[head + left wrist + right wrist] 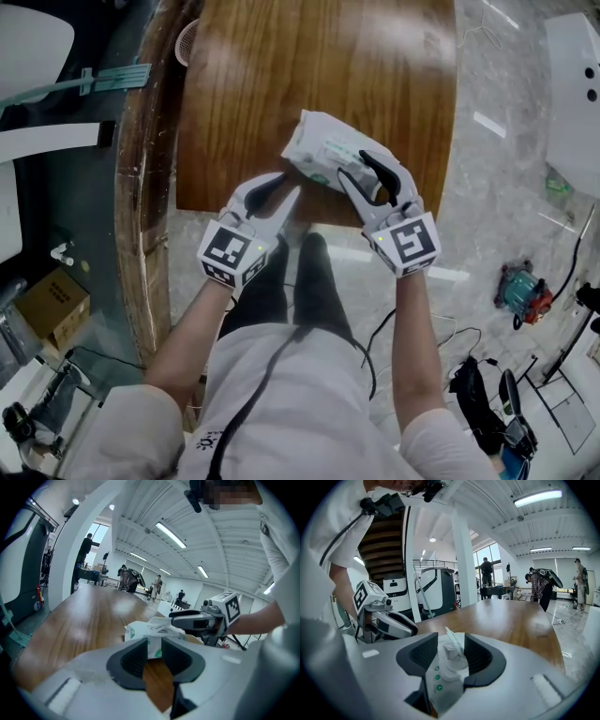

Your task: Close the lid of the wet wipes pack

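Seeing right gripper (451,653) clamped on the wet wipes pack (442,682), pack filling the gap between both dark pads. Lid (453,641) standing up off the pack, not down (three green dots printed on the near face). Left gripper (405,626) off to the left, marker cube on top, apart from the pack. Wooden table (511,620) beyond, people (541,588) standing far back.

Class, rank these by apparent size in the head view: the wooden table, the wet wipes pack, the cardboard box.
1. wooden table
2. wet wipes pack
3. cardboard box, barely smaller-looking and farther away, so unsure.
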The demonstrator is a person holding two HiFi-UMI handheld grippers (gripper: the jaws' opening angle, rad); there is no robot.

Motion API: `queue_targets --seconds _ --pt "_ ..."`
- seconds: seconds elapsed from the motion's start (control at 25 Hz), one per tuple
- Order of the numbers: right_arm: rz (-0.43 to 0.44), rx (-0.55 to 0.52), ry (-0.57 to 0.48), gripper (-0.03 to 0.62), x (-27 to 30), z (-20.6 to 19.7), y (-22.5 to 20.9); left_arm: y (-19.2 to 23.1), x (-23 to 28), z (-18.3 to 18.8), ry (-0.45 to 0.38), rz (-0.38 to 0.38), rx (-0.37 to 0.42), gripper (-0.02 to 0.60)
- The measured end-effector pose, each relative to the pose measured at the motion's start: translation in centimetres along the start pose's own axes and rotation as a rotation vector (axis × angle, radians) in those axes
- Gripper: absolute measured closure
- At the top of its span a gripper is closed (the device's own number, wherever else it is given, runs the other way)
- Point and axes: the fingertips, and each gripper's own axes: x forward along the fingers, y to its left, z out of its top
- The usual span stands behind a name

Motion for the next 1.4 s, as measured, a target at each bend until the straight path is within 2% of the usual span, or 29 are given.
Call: queue_targets --seconds 0.84,1.04,1.4 --pt "0.035 -0.110 0.102 0.413 1.1 -1.8 2.3 -0.4 -0.3 0.0 -0.007 0.003 0.012 0.477" --pt "0.047 -0.199 0.176 0.413 1.2 -2.2 2.8 -0.5 -0.4 0.0 -0.003 0.009 0.020 0.477" --pt "0.051 -0.238 0.197 0.414 1.7 -2.3 3.7 -0.6 -0.8 0.0 0.002 0.009 0.026 0.477"
